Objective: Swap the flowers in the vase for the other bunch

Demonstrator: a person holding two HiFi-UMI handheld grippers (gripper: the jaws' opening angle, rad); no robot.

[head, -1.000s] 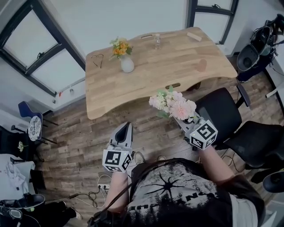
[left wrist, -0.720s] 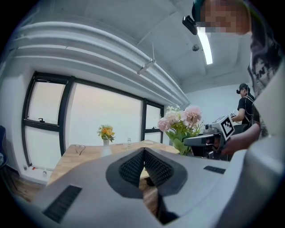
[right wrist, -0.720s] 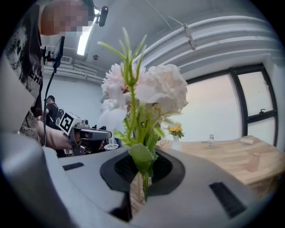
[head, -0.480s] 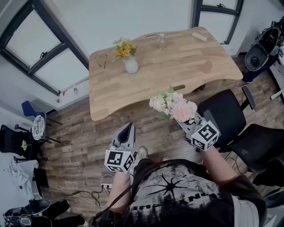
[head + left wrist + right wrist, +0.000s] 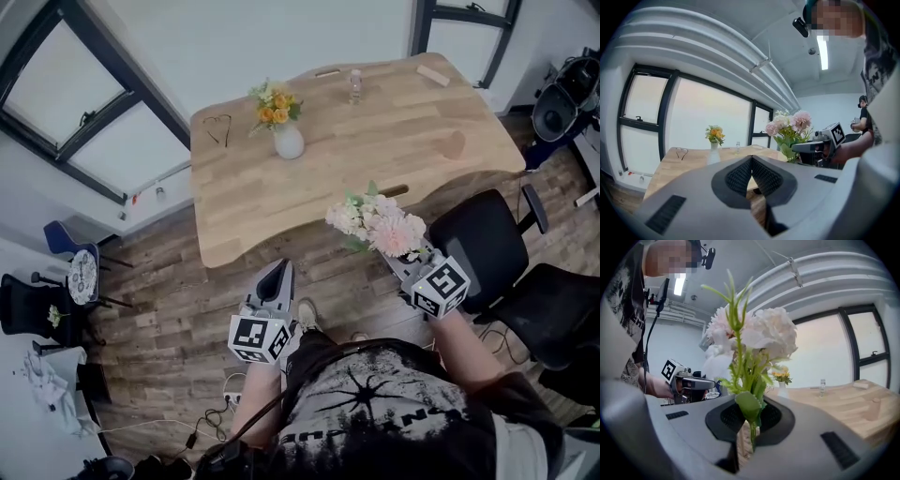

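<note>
Your left gripper (image 5: 278, 269) sits at the lower centre of the head view. Its jaws are pressed together with nothing between them, and only bare plank floor (image 5: 178, 309) lies between its tip and the near edge of the table (image 5: 394, 150).

Your right gripper (image 5: 401, 259), to the right of it, is clamped on the green stems of the pink and white bunch (image 5: 380, 225). In the picture the blooms reach up to the table's near edge. A black chair (image 5: 480, 239) stands just beside this gripper at the lower right, so that side is tight.

The white vase (image 5: 289, 142) stands upright in the upper left part of the tabletop with the orange flowers (image 5: 274, 103) in it. It is well back from the near edge and apart from both grippers, and a broad strip of bare wood lies in front of it.

A pair of glasses (image 5: 217, 122) lies left of the vase near the table's left edge. A small bottle (image 5: 355, 84) and a wooden block (image 5: 433, 75) sit along the far edge, and a cup (image 5: 454, 143) stands toward the right end.
</note>
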